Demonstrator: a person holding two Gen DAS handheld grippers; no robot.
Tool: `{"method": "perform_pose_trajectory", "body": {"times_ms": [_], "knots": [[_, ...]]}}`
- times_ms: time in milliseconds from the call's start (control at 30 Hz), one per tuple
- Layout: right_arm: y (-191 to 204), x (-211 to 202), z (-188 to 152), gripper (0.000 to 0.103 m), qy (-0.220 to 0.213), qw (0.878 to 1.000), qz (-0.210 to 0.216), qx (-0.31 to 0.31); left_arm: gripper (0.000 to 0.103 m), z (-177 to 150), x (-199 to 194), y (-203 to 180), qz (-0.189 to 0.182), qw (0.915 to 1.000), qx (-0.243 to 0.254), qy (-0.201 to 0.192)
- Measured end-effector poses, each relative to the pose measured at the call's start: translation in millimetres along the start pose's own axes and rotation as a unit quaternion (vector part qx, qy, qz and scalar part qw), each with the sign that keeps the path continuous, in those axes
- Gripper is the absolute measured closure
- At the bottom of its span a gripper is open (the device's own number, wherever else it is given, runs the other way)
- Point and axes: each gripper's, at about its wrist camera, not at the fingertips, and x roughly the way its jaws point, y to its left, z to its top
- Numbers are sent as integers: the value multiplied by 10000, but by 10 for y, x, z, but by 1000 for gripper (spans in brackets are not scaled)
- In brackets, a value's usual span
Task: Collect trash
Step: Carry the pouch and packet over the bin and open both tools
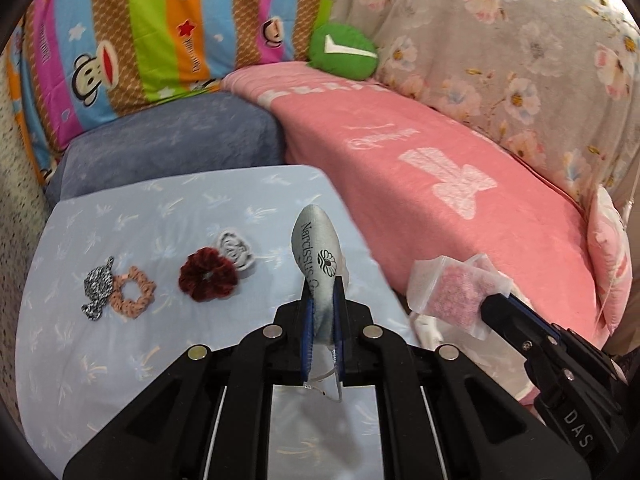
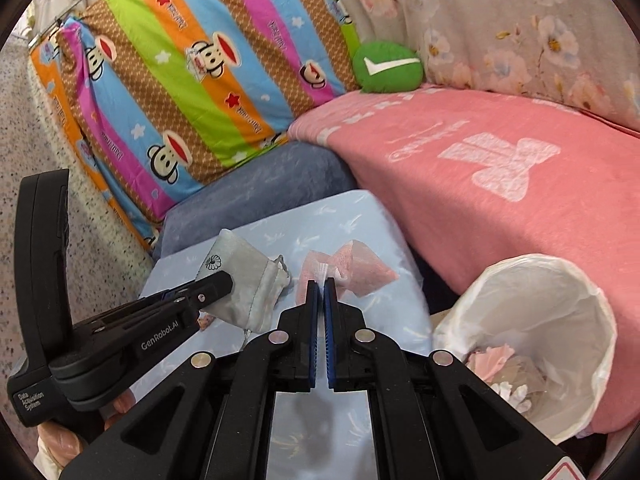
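Silvery-grey satin is what your left tongs [image 1: 323, 312] are clamped on: a small drawstring pouch [image 1: 316, 256] printed with black lettering and a shell-like emblem. In the left wrist view its long axis runs straight out from the fingers, rounded end pointing away and up, cord end trailing back between the blue pads [image 1: 307, 332]. It hangs above the pale blue surface [image 1: 120, 352]. Your right tongs [image 2: 321, 292] are pinched on a clear plastic packet [image 2: 352, 272] of pink material, crumpled, sticking forward past the tips. The white-lined bin [image 2: 560, 320] sits to the right, beside the pink blanket [image 2: 500, 216]. Three hair scrunchies [image 1: 206, 274] lie on the surface.
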Motion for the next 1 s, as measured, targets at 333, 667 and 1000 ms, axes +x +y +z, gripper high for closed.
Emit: {"method": "perform_pose_trajectory", "body": {"times_ms": [333, 667, 1000], "knots": [[-529, -484, 94, 100, -436, 9979, -295, 374, 95, -8, -64, -681, -348, 9972, 653, -93], [-1018, -746, 56, 100, -608, 9939, -583, 707, 94, -58, -12, -1204, -648, 9917, 1112, -8], [-1317, -874, -16, 100, -611, 9909, -799, 897, 94, -110, 68, -1565, -860, 9866, 1380, 135]]}}
